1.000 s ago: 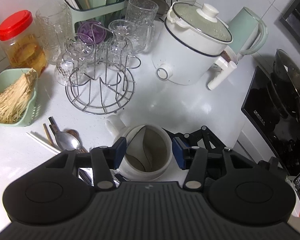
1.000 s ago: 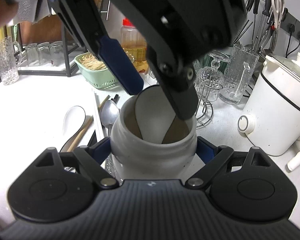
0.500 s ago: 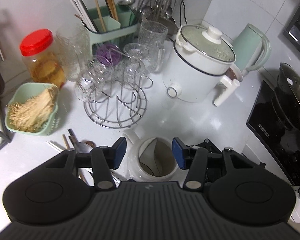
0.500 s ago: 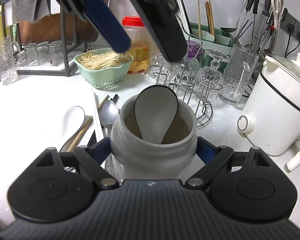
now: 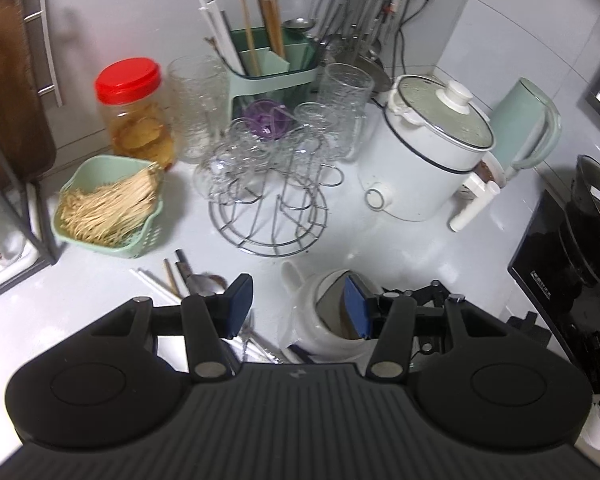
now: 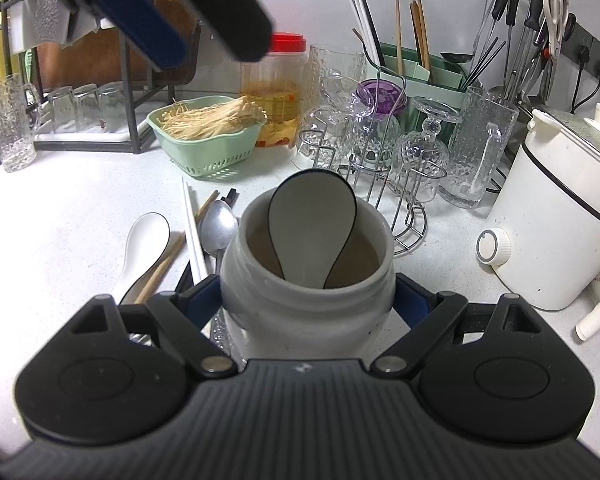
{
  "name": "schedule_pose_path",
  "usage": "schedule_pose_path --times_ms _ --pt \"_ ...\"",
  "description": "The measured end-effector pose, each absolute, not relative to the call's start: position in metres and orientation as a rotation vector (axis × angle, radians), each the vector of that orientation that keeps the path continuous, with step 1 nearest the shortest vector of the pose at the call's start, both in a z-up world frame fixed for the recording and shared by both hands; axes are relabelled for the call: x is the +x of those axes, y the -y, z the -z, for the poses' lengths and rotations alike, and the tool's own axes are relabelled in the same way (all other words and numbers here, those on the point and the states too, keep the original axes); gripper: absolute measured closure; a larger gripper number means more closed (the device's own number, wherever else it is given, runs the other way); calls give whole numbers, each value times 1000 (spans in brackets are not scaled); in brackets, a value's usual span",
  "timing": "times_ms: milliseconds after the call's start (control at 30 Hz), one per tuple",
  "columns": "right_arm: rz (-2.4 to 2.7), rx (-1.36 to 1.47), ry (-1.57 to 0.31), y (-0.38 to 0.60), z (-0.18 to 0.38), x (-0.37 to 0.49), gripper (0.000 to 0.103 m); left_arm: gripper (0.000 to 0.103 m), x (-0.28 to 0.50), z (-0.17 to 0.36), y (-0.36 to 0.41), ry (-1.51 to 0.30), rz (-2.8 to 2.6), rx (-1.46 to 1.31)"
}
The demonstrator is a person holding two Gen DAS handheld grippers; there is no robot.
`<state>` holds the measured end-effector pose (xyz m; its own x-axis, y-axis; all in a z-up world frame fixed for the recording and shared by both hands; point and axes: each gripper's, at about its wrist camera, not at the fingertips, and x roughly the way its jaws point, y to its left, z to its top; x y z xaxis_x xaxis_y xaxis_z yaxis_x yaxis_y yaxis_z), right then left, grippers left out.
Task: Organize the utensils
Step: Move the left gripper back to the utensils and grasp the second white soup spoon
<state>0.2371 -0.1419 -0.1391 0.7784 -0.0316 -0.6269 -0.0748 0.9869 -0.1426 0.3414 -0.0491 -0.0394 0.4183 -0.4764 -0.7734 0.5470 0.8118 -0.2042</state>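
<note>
My right gripper (image 6: 308,300) is shut on a white ceramic jar (image 6: 308,304) standing on the counter, with a white soup spoon (image 6: 312,220) upright inside it. My left gripper (image 5: 298,306) is open and empty, high above the jar (image 5: 320,320); it shows in the right wrist view (image 6: 172,16) at the top left. Beside the jar lie a second white soup spoon (image 6: 144,252), a metal spoon (image 6: 219,228), white chopsticks (image 6: 194,236) and wooden chopsticks (image 6: 168,260).
A wire glass rack (image 6: 384,160) stands behind the jar. A green utensil caddy (image 5: 268,68) with chopsticks is at the back. A green basket of mushrooms (image 6: 208,136), a red-lidded jar (image 5: 134,108), a white electric pot (image 6: 556,216) and a stove (image 5: 572,280) surround it.
My left gripper has risen up and away from the jar, open and empty. The spoon stays in the jar. The right gripper has not moved.
</note>
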Motion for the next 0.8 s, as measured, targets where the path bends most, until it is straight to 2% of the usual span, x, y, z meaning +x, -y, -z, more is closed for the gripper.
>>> schedule_pose_path --times_ms 267,800 --pt "-22 -159 -684 142 139 239 11 47 337 59 17 -980 589 127" --pt "-12 -150 -698 140 139 245 11 46 357 129 -36 -1089 446 -40"
